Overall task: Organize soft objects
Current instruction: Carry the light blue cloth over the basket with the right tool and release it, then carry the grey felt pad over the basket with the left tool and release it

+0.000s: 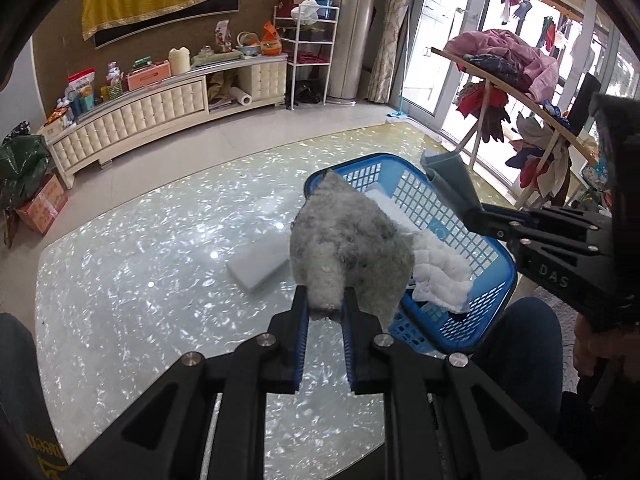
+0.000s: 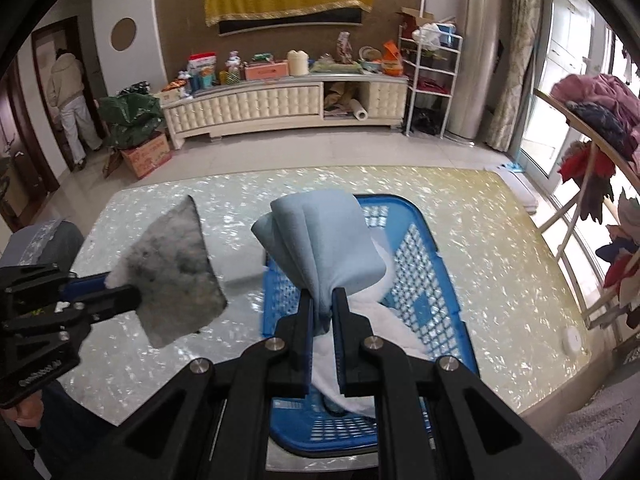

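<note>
Grey fluffy cloth (image 1: 352, 256) pinched between left fingers (image 1: 301, 308), seemingly above basket (image 1: 472, 332)

Left hand-held gripper (image 1: 326, 300) is clamped on a fluffy grey pad (image 1: 352, 252) above the bench (image 1: 140, 280), blue basket (image 1: 472, 296) just behind it.

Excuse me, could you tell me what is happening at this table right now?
A person is sorting soft items with two tools. The left hand-held gripper is shut on a fluffy grey cloth, held up above the glossy white table. The right hand-held gripper is shut on a folded light blue cloth, held over the blue plastic basket. A white quilted cloth already lies in the basket, and a white foam block rests on the table beside it.
</note>
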Demonstrator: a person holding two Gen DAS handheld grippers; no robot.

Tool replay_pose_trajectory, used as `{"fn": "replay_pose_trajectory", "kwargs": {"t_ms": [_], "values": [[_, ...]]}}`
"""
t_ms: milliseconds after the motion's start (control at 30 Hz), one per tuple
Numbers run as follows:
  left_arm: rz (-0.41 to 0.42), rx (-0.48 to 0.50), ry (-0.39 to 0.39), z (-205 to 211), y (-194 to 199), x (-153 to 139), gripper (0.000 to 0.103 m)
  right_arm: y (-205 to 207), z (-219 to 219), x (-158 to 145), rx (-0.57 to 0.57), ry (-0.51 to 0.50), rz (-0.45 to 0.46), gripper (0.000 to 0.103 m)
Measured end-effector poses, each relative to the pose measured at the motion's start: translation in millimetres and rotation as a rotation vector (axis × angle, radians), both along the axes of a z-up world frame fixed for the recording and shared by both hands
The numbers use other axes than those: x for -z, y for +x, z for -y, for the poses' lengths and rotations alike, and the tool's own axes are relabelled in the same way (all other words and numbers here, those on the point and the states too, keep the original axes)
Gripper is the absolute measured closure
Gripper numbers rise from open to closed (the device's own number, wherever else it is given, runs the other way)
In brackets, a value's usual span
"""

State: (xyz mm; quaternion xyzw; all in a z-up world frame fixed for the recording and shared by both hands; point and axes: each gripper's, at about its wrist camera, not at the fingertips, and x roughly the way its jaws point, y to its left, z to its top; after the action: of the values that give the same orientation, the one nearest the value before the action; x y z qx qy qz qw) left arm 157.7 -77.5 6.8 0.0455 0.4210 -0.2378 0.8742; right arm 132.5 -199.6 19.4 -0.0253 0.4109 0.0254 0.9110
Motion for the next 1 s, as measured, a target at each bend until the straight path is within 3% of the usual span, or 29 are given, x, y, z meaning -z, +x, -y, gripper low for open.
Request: {"fn": "replay_pose_trajectory", "kwargs": {"t_ms": [467,700,767,833,900,1000], "values": [[-0.046,0.047,-0.004,22.7,19.9,13.0,0.089,26.0,39.1,48.9,0.125,-0.001,-0.151,0.095],[-0.057,0.056,-0.007,24.8,21.2,14.7,0.089,30.0,38.6,58.4,0.136,-0.009,-0.199,0.095],[-0.056,0.061,-0.004,26.4,19.3,14.3,0.089,27.4,38.3,56.8,0.139,-0.012,-0.201,0.087],[-0.054,0.062,-0.004,26.9,18.7,13.5,0.089,26.5,38.9,53.9,0.150,-0.023,-0.197,0.053],[-0.054,0.060,-0.005,26.8,18.8,12.6,0.089,24.8,41.9,48.3,0.175,-0.038,-0.184,0.037],[-0.051,0.055,-0.002,24.9,17.5,11.0,0.089,14.6,47.1,34.5,0.192,-0.024,-0.153,0.021]]}}
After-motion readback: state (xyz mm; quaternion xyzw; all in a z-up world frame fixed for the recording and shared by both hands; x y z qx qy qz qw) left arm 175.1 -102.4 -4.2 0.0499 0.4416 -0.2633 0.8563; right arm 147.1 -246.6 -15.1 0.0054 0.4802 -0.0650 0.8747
